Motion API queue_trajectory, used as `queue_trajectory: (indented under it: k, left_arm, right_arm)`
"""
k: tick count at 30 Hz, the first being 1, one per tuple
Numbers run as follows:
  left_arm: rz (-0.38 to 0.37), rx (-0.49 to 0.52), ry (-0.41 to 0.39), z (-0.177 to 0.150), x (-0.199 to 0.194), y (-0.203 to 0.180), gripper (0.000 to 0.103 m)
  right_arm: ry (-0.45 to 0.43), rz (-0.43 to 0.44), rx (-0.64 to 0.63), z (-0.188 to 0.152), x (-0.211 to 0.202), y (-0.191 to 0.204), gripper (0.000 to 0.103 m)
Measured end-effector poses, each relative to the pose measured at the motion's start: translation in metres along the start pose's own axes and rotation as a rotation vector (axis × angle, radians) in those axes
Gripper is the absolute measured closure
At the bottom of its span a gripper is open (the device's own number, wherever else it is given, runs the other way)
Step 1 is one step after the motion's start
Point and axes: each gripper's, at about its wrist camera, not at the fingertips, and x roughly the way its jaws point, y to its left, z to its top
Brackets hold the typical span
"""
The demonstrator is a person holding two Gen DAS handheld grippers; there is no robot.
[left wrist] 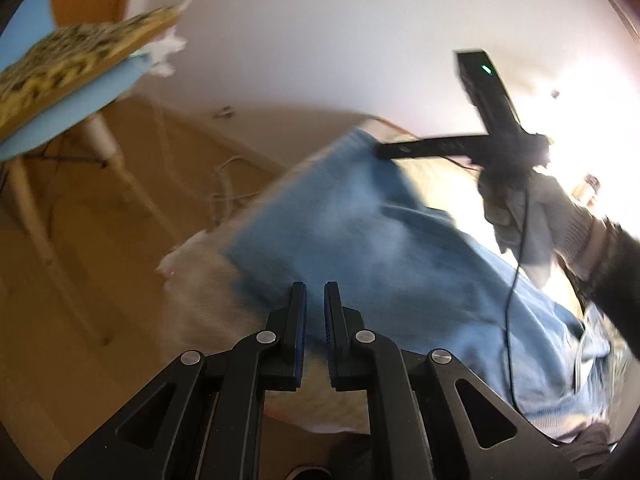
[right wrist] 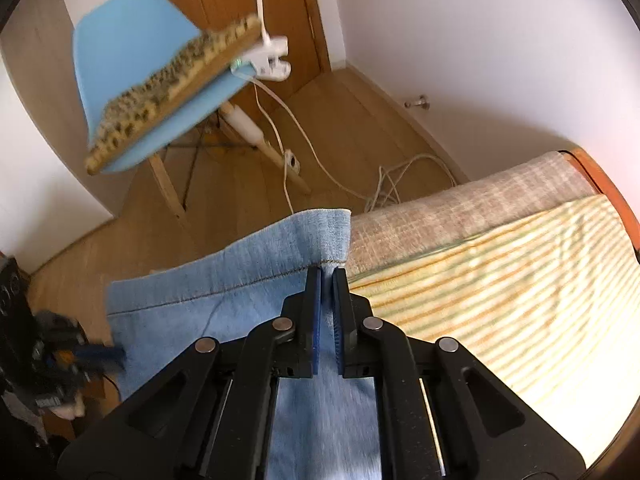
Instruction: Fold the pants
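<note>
Two grippers have hold of the pants [right wrist: 224, 304], a pale blue denim pair lying on a bed near its foot edge, with the hem end held up off the covers. The right gripper [right wrist: 327, 280] is clenched on the hem right at the stitched seam, the cloth pinched between its blue pads. The left gripper [left wrist: 315, 292] is drawn nearly together too; the blue cloth sits at its tips, though that view is blurred, so I take it to be gripping the hem's other corner rather than being certain of it. In the left view the right gripper's long black body shows at the far side of the cloth, with a gloved hand [left wrist: 532, 216] around its handle.

As for progress, the fold looks barely begun: the leg ends are gathered and lifted, but nothing lies doubled over yet that I can see. What is left, I judge, is to carry the hem toward the waist, lay it flat and fold again.

Beneath the pants lie a striped sheet [right wrist: 500, 276] and a grey checked blanket [right wrist: 452, 216] at the foot edge. Beyond the bed is a wooden floor with loose white cables [right wrist: 392, 184], and a blue chair [right wrist: 132, 64] carrying a spotted cushion [right wrist: 168, 92].
</note>
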Motion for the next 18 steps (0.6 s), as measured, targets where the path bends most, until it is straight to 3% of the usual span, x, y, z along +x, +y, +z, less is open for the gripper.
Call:
queue_trajectory:
  k: [3, 7, 14, 18]
  left_arm:
    - [0.017, -0.012, -0.015, 0.006, -0.011, 0.015, 0.096]
    - [0.032, -0.054, -0.025, 0.011, -0.017, 0.029, 0.095]
    - [0.011, -0.067, 0.1, 0.022, 0.031, 0.046, 0.095]
    - [-0.02, -0.069, 0.154, 0.034, 0.047, 0.05, 0.094]
  right_arm:
    - [-0.016, -0.042, 0.055, 0.001, -0.002, -0.008, 0.097]
    - [-0.037, 0.03, 0.124, -0.009, -0.031, -0.015, 0.097]
    - [0.015, 0.225, -0.038, -0.043, -0.069, 0.051, 0.096]
    - [0.064, 0.248, -0.128, -0.054, -0.065, 0.086, 0.096]
